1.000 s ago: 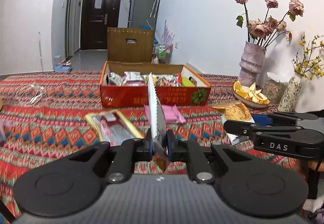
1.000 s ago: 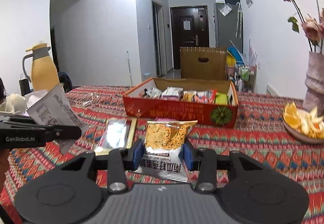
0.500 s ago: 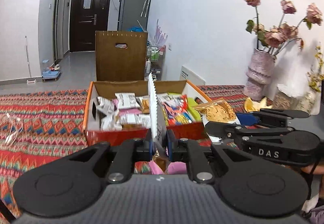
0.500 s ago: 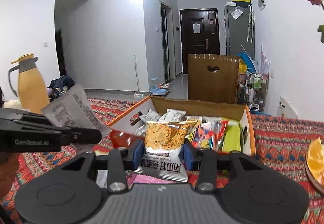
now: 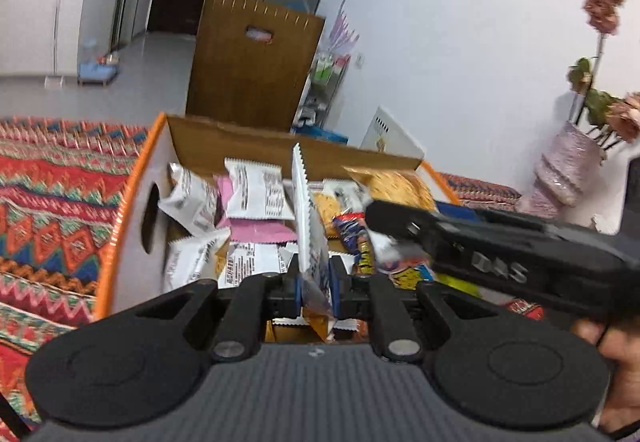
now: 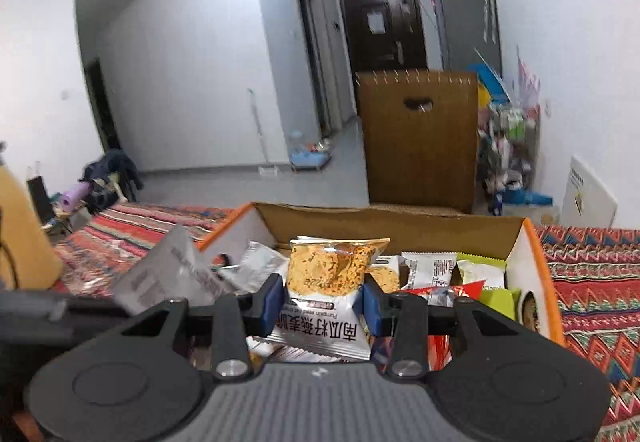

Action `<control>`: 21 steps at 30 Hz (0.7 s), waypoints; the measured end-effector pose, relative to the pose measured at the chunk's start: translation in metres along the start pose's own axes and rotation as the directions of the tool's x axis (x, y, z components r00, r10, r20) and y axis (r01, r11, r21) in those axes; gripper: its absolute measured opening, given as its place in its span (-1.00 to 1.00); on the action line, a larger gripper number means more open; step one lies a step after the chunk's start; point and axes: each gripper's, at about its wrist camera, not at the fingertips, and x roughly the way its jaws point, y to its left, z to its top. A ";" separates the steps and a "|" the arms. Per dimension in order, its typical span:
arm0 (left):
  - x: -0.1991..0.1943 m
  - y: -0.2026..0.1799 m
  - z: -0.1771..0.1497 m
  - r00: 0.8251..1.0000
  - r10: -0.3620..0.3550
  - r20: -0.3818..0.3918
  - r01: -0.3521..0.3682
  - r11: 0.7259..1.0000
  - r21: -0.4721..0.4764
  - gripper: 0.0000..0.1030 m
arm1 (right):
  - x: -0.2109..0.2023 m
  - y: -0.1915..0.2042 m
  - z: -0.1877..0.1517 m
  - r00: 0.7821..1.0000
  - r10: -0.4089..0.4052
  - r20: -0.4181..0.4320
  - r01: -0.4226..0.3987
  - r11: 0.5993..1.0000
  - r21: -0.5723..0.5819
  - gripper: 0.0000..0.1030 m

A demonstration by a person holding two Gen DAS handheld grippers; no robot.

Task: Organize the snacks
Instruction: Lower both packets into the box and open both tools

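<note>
Both packets (image 5: pixel 310 242) (image 6: pixel 334 282) over full box (image 5: pixel 120 242), inside rim.

Home: entry door (image 6: pixel 382 28), fridge (image 6: pixel 468 14), flower vase (image 5: pixel 568 166).

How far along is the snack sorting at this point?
Done: the orange-rimmed box already holds many packets. In hand: the left gripper is shut on a thin white packet held edge-on, and the right gripper is shut on an oat-crisp packet; both are above the box. Left: releasing these two. Whether any snacks are still on the table is out of view.
</note>
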 end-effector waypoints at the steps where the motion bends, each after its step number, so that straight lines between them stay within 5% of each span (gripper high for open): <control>1: 0.008 0.003 0.000 1.000 0.002 -0.015 -0.002 1.000 -0.011 -0.74 | 0.012 -0.001 0.003 1.000 -0.016 -0.024 0.015 1.000 -0.003 -0.21; 10: 0.036 0.006 -0.007 0.997 -0.026 -0.071 0.028 0.999 0.019 -0.62 | 0.074 0.002 0.002 0.989 -0.069 -0.134 0.069 0.998 -0.006 -0.19; 15: 0.031 0.004 -0.008 0.999 0.007 -0.046 -0.005 0.999 0.052 0.30 | 0.074 0.001 0.000 0.991 -0.062 -0.116 0.064 0.998 0.015 0.12; 21: 0.009 0.003 -0.003 0.999 0.039 0.001 -0.039 0.997 0.065 0.51 | 0.052 0.001 0.009 0.994 -0.080 -0.075 0.080 0.997 0.004 0.28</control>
